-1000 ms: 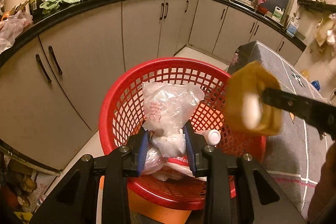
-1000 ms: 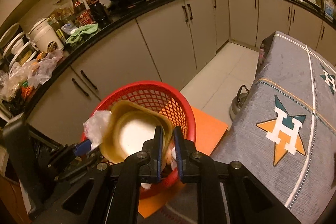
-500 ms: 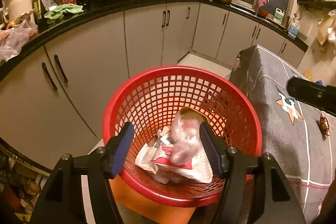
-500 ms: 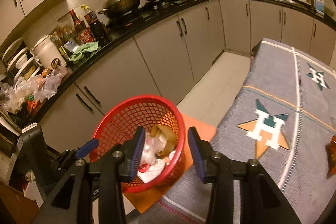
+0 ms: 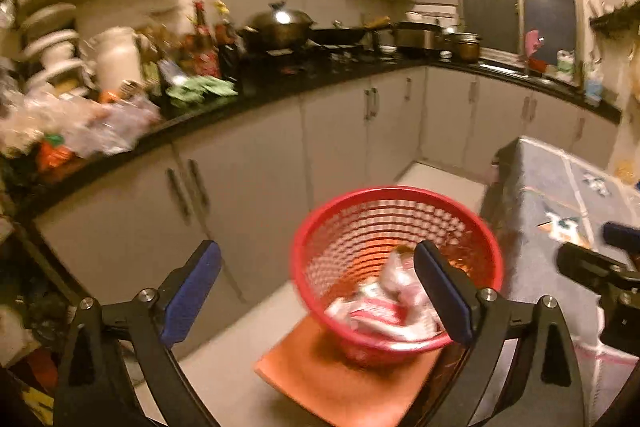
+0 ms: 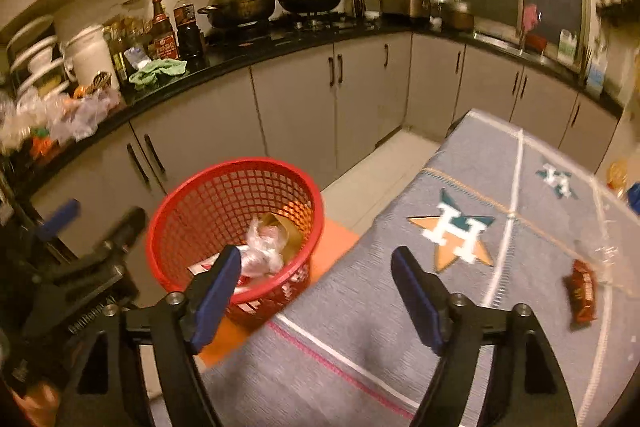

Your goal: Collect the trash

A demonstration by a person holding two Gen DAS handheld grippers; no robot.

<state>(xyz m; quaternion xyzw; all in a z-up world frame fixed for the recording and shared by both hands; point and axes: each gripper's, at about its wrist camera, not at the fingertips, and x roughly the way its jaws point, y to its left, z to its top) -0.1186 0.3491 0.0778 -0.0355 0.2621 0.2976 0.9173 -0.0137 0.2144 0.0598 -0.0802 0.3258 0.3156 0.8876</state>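
Note:
A red mesh basket [image 5: 352, 211] stands on an orange board [image 5: 328, 383] on the floor; it also shows in the right wrist view [image 6: 192, 195]. Inside lie a crumpled plastic bag [image 6: 262, 247], a tan bowl [image 6: 290, 229] and red-and-white wrappers [image 5: 380, 307]. My left gripper [image 5: 316, 287] is open and empty, raised above and back from the basket. My right gripper [image 6: 316, 291] is open and empty, over the table's left edge. A red wrapper [image 6: 582, 291] and clear plastic [image 6: 608, 255] lie on the table at right.
A table with a grey star-patterned cloth [image 6: 460, 227] stands right of the basket. Grey cabinets [image 6: 300, 111] with a cluttered black counter [image 6: 224, 55] curve behind. A wok [image 6: 242, 1] and bottles [image 6: 164, 27] stand on the counter.
Both grippers opened wide, dropping the plastic bag and the tan bowl into the basket. Both then rose and pulled back; the right one swung toward the table.

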